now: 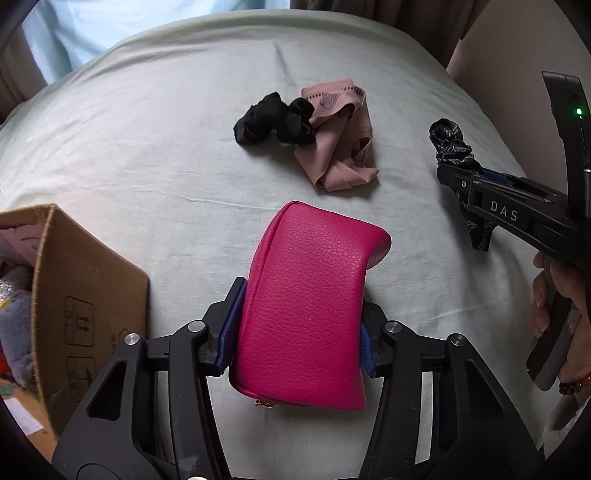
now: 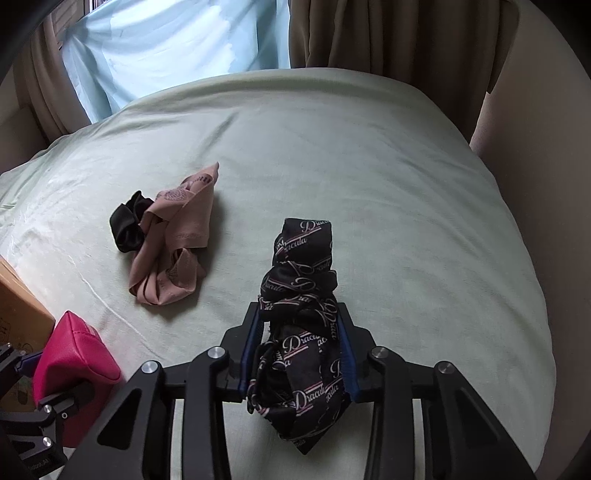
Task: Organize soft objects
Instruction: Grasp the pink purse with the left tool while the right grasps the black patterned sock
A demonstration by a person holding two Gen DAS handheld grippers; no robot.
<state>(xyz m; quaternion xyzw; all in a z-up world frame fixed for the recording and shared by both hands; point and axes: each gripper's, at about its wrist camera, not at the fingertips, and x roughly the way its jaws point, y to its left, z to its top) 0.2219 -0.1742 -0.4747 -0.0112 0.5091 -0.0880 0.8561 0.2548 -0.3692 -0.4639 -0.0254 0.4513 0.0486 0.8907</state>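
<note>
My left gripper (image 1: 299, 325) is shut on a pink leather pouch (image 1: 306, 306) and holds it above the bed, just right of the cardboard box (image 1: 88, 295). The pouch also shows in the right wrist view (image 2: 74, 369). My right gripper (image 2: 301, 343) is shut on a black printed cloth (image 2: 303, 332) and holds it over the bed; it shows in the left wrist view (image 1: 458, 162) at the right. A black scrunchie (image 1: 273, 120) and a crumpled dusty-pink cloth (image 1: 343, 140) lie together on the sheet, seen also in the right wrist view as scrunchie (image 2: 127, 225) and cloth (image 2: 177, 236).
The pale green bed sheet (image 1: 147, 147) covers the whole surface. The open cardboard box at the left holds several soft items, among them a grey plush (image 1: 14, 325). Curtains (image 2: 388, 33) and a light blue cloth (image 2: 166, 44) hang behind the bed.
</note>
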